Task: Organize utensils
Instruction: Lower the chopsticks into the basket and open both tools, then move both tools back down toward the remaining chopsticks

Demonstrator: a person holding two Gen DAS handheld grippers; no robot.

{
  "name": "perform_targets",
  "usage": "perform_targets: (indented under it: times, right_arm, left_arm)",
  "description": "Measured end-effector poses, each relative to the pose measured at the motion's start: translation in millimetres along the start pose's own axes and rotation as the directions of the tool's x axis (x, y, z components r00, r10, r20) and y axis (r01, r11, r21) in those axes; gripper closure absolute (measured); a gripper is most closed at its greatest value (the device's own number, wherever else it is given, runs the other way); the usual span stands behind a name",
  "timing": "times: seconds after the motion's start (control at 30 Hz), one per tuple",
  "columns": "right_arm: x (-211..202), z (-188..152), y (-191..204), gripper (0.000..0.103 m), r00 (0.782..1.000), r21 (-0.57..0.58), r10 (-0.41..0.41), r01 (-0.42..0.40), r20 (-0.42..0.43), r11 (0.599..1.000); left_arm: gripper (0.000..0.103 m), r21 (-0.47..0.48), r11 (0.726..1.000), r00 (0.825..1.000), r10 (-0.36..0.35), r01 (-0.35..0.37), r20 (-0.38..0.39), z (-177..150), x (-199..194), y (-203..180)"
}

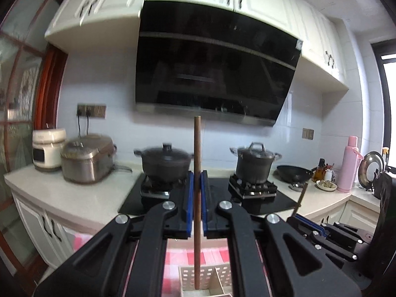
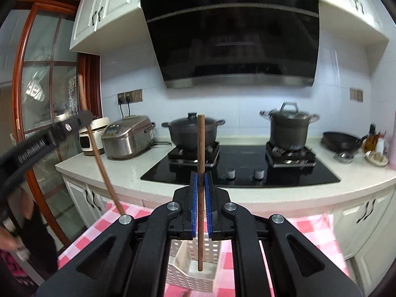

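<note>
A glossy black range hood [image 2: 232, 29] hangs at twelve o'clock over a pale speckled stone counter [image 2: 118, 170] with a black glass hob [image 2: 242, 170]. Two lidded pots sit on the burners: a squat dark one [image 2: 193, 131] and a taller steel one [image 2: 288, 128]. Down at six o'clock, on a pink-checked cloth [image 2: 314, 232], stands a white perforated plastic caddy [image 2: 190, 269]. Each hand-held gripper is clenched on a slim round wooden chopstick held upright above the caddy: the left hand-held gripper [image 1: 197, 180] on one chopstick [image 1: 197, 148], the right hand-held gripper [image 2: 201, 180] on the other chopstick [image 2: 201, 146].

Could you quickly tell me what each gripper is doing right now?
Left gripper: shut on a brown wooden chopstick.
Right gripper: shut on another brown wooden chopstick.
</note>
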State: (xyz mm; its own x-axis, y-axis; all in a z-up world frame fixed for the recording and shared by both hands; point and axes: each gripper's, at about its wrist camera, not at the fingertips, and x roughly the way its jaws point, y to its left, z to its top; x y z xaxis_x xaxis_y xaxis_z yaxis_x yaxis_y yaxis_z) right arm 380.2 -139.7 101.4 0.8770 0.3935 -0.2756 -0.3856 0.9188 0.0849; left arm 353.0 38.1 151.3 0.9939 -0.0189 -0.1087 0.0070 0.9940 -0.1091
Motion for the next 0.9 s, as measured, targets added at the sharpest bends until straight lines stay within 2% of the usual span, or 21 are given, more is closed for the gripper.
perform_targets:
  times: [0.17,0.37,0.5,0.53,0.57,0.63,0.67,0.7,0.77,0.9]
  right_arm:
    - [29.9,-21.4,6.3,0.095,0.994,-0.014,0.008,-0.010,-0.112,1.000]
    - [62.0,-42.7,2.2,0.094,0.972,0.017,0.012,-0.008,-0.234,1.000]
    - [82.8,-56.2,-3.6,0.093,0.962,0.042,0.010,0.002,-0.273,0.999]
    - [85.8,-58.4,-4.3,0.092,0.961,0.039,0.004,0.007,-0.277,0.999]
    - [87.8,-59.4,-5.5,0.090,0.960,0.039,0.000,0.011,-0.280,0.999]
    - [87.9,-59.2,-9.7,0.074,0.961,0.052,-0.006,0.022,-0.277,0.998]
    - [85.8,-57.5,-12.1,0.058,0.963,0.062,-0.003,0.021,-0.268,0.998]
    - [80.8,-56.1,-15.2,0.054,0.968,0.073,0.000,0.019,-0.251,0.997]
    - [70.9,-53.0,-18.5,0.054,0.973,0.073,-0.011,0.028,-0.229,0.997]
    - [45.7,-55.3,-25.3,0.054,0.979,0.070,-0.024,0.039,-0.203,0.997]
  left_arm:
    - [0.097,-0.016,1.000,0.993,-0.023,0.021,-0.115,-36.4,32.4,6.1]
    - [0.097,-0.018,1.000,0.964,-0.013,0.008,-0.265,-76.3,68.0,18.9]
    - [0.093,-0.050,0.999,0.950,-0.005,-0.011,-0.313,-96.2,78.8,29.5]
    - [0.082,-0.049,0.999,0.949,0.006,-0.022,-0.316,-99.1,79.5,32.0]
    - [0.068,-0.050,0.998,0.950,0.016,-0.033,-0.310,-100.5,78.4,34.8]
    - [0.052,-0.050,0.997,0.956,0.039,-0.056,-0.290,-102.0,71.6,39.0]
    - [0.048,-0.051,0.997,0.958,0.050,-0.067,-0.282,-102.4,68.1,41.3]
    - [0.046,-0.052,0.996,0.960,0.059,-0.076,-0.274,-103.0,63.3,45.3]
    - [0.032,-0.062,0.994,0.963,0.076,-0.095,-0.260,-102.8,53.3,51.8]
    - [0.015,-0.070,0.984,0.969,0.148,-0.164,-0.196,-108.2,21.5,65.8]
